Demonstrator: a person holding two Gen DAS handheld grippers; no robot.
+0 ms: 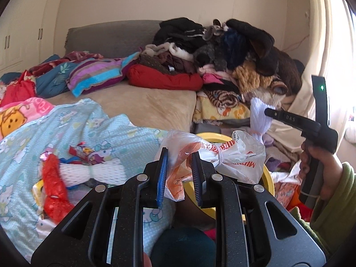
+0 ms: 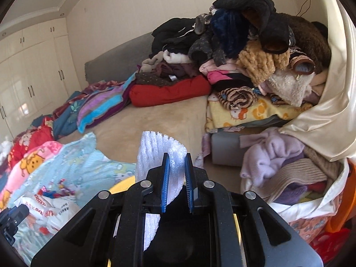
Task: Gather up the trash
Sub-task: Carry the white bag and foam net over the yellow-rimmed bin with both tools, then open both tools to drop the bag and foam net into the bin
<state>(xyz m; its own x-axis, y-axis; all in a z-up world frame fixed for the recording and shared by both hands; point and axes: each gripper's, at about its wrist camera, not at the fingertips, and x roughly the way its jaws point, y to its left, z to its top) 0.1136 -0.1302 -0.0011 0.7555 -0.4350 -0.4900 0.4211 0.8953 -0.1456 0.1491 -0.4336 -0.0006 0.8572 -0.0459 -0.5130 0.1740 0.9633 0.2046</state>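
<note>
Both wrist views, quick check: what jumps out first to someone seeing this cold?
The heaped clothes pile at the bed's far right dominates. Up close, the left gripper jaws pinch a knotted plastic bag over a yellow bin, while the right gripper clamps white foam wrap. More wrappers lie on the light blue blanket, lower left.

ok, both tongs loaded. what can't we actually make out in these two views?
- Yellow bin: left wrist view shows only its rim; the plastic bag and left tongs cover its inside.
- Same bin in right wrist view: a sliver, behind the right tongs and foam sheet.
- Wrappers on the blue blanket: too small to identify.
</note>
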